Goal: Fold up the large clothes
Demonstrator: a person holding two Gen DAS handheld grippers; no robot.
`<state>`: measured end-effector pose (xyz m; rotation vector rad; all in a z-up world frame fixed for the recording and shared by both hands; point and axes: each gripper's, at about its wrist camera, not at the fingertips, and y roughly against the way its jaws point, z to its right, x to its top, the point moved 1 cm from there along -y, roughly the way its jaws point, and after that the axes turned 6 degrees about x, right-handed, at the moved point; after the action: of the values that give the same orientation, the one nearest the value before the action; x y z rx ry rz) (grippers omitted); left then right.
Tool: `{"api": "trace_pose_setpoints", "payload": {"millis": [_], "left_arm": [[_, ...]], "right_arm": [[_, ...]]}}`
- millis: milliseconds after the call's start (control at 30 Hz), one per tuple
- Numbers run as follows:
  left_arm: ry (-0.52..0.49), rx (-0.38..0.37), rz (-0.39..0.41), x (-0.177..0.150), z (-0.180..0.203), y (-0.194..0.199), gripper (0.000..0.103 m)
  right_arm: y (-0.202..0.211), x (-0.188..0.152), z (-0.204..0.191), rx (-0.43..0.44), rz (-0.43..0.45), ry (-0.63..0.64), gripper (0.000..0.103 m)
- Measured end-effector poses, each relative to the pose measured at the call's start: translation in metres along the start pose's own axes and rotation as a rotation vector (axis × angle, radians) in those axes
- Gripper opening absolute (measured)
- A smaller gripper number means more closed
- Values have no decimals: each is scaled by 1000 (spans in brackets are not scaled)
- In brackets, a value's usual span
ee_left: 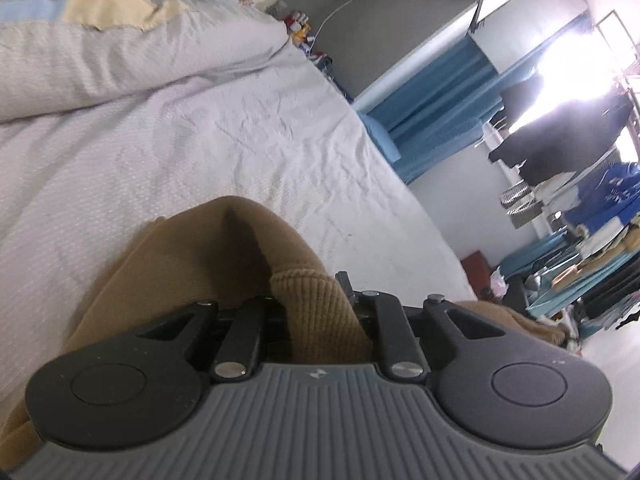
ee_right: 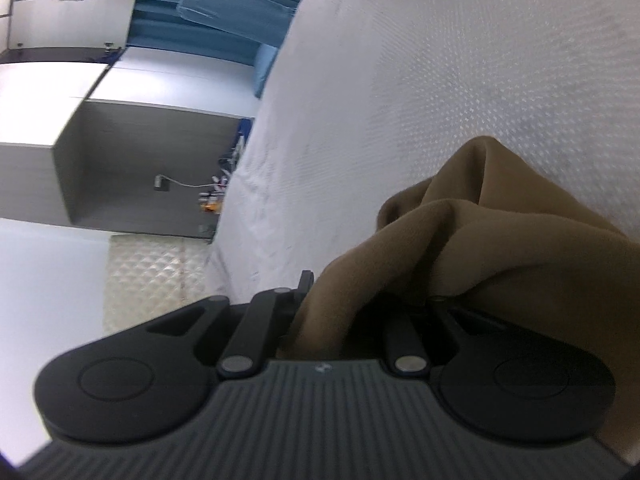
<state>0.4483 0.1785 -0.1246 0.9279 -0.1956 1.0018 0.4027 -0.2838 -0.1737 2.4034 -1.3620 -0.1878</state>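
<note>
A tan-brown knit garment [ee_left: 200, 256] lies bunched on the pale lilac bed sheet [ee_left: 200, 140]. Its ribbed edge [ee_left: 316, 304] runs straight into my left gripper [ee_left: 316, 296], which is shut on it; one dark fingertip [ee_left: 344, 280] shows beside the rib. In the right wrist view the same brown garment [ee_right: 500, 248] is gathered in thick folds over the sheet [ee_right: 440, 80]. My right gripper [ee_right: 356, 300] is shut on a fold of it. Only its left fingertip [ee_right: 306, 280] shows; the cloth hides the other.
A rumpled pale duvet [ee_left: 120, 60] lies at the head of the bed. Blue curtains [ee_left: 432, 92] and a rack of dark clothes [ee_left: 560, 140] stand past the bed's far edge. Small items crowd a bedside spot [ee_left: 300, 28]. A white wardrobe [ee_right: 80, 80] stands beyond.
</note>
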Motion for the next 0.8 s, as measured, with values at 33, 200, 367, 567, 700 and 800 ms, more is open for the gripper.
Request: {"api": "trace_pose_setpoints", "payload": {"millis": [33,200,367,567,700,800], "left_arm": [[-13,3,-3,1,-1,-8,20],[19,35,-79,5,-20,-54,20],[75,28,-122,8,-36,-78,20],[58,29,-107,6,-33,-77,20],[30,1,-98,7,-26,-59,26],[22,-47,-86,10,-21,-40,45]], "right_arm": [[-6,2,4,-5,-4,-12,16],[-30,6,12,-25,-21,13,16],[-46,9,18,-29,-40,46,16],[-47,12,23,-10,-49,40,16],[-42,12,25,10,-49,36,16],[-38,14,28,30,-53,15,16]]}}
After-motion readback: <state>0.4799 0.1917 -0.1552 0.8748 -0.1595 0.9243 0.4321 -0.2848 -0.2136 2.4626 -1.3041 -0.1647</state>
